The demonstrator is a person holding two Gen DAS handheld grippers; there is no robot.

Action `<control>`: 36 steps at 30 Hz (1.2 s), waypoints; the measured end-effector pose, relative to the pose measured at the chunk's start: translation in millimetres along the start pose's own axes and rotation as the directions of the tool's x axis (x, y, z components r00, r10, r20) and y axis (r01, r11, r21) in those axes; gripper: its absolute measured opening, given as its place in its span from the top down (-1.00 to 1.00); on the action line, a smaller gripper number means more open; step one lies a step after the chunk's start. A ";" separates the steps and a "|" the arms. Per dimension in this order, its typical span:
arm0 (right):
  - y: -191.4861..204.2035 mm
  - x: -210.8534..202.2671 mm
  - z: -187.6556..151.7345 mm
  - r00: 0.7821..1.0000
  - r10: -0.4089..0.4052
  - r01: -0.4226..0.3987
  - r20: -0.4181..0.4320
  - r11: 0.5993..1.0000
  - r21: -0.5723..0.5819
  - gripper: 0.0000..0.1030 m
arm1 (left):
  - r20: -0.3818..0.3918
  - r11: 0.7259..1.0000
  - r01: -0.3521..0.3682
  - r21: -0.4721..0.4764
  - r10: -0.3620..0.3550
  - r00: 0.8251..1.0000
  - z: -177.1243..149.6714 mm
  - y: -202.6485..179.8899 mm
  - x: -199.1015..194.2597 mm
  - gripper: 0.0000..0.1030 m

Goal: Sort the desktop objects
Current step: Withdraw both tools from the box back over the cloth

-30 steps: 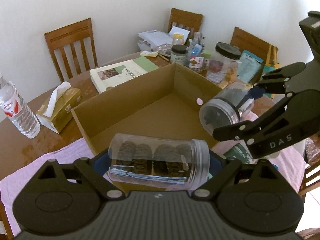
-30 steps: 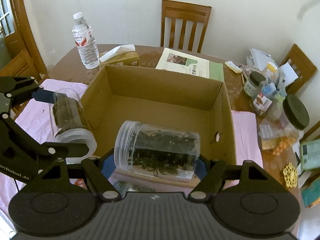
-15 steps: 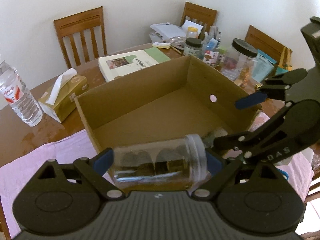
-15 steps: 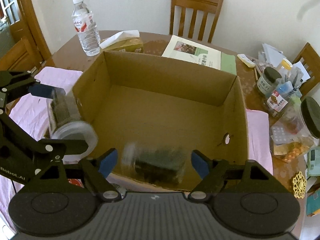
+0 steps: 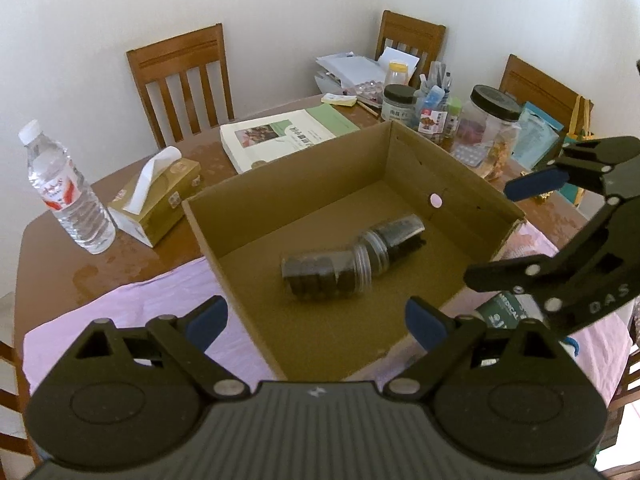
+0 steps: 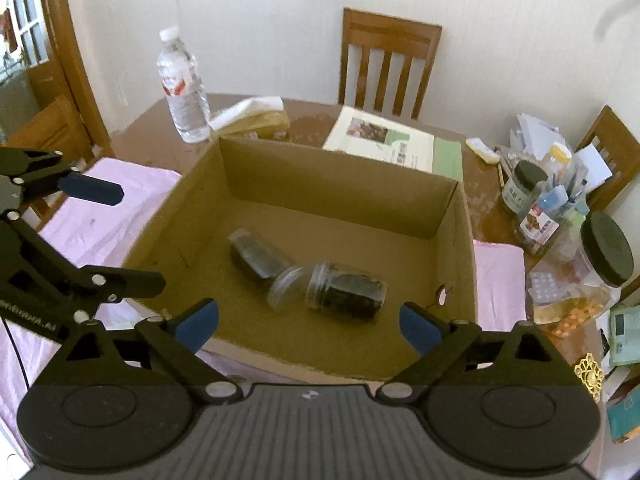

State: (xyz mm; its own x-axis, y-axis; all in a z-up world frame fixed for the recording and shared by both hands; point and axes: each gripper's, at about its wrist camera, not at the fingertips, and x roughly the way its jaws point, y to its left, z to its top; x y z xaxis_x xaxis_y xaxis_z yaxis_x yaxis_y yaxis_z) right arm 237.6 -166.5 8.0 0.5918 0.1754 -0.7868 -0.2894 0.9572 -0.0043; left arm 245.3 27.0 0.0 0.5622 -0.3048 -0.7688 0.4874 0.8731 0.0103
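A: Where are the two jars?

B: Both lie on their sides on the floor of the cardboard box [image 5: 460, 184], lid ends touching. The biscuit jar [image 5: 320, 274] is toward the near-left wall, the dark-filled jar [image 6: 346, 292] beside it.

A: And the jaws?

B: The left gripper [image 5: 316, 318] is spread wide with nothing between its jaws. The right gripper [image 6: 308, 322] is opening, also holding nothing. Both hover over the box's near rim.

Matt brown cardboard box [image 5: 304, 184]; clear glossy plastic jars [image 5: 320, 276]; pink cloth [image 5: 132, 300]; wooden table [image 5: 60, 248].
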 end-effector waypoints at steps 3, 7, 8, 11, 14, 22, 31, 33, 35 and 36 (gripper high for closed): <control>5.8 -11.6 -9.2 1.000 0.006 -0.006 0.026 1.000 -0.008 -0.98 | 0.017 1.000 -0.016 0.023 0.015 1.000 -8.2 -2.5 -9.7 -0.85; 17.5 -23.7 -21.1 0.999 0.008 -0.007 0.037 1.000 -0.022 -0.98 | 0.027 0.999 -0.025 0.040 0.024 0.999 -21.7 -6.0 -21.7 -0.85; 21.0 -26.8 -24.3 0.999 0.016 -0.015 0.042 1.000 -0.026 -1.00 | 0.026 0.999 -0.020 0.038 0.019 0.999 -24.9 -5.9 -24.3 -0.85; 33.3 -36.2 -34.6 0.998 0.037 -0.034 0.057 0.998 -0.061 -1.00 | 0.019 1.000 -0.011 0.027 0.011 1.000 -37.2 -5.0 -32.5 -0.85; 46.7 -39.9 -44.7 0.998 0.041 -0.036 0.046 0.995 -0.093 -1.00 | -0.011 0.999 -0.024 0.022 0.024 1.000 -46.0 -3.0 -35.2 -0.86; 78.8 -35.8 -67.9 1.000 0.013 -0.013 -0.003 0.994 -0.111 -1.00 | -0.093 0.997 -0.071 -0.006 0.070 0.993 -77.1 12.9 -25.2 -0.86; 103.7 -27.5 -96.2 0.999 -0.011 0.007 -0.047 0.997 -0.082 -1.00 | -0.163 0.998 -0.061 -0.013 0.058 0.985 -110.9 20.5 11.0 -0.86; 106.5 -25.0 -99.0 0.999 -0.014 0.011 -0.052 0.998 -0.069 -1.00 | -0.173 0.998 -0.063 -0.009 0.061 0.983 -117.9 19.8 20.3 -0.86; 108.7 -22.4 -100.2 0.998 -0.015 0.012 -0.057 0.999 -0.052 -1.00 | -0.187 0.998 -0.059 -0.009 0.056 0.981 -122.4 19.9 29.0 -0.86; 109.9 -20.8 -100.7 0.998 -0.016 0.014 -0.059 0.999 -0.043 -1.00 | -0.193 0.998 -0.061 -0.008 0.058 0.979 -124.8 19.9 33.6 -0.86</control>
State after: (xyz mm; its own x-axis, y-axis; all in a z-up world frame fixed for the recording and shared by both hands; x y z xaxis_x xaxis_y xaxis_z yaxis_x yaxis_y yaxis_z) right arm 117.7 -88.1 -38.3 0.5509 0.1459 -0.8217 -0.3136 0.9486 -0.0419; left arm 190.6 81.6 -105.4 0.4496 -0.1743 -0.8760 0.4473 0.8929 0.0520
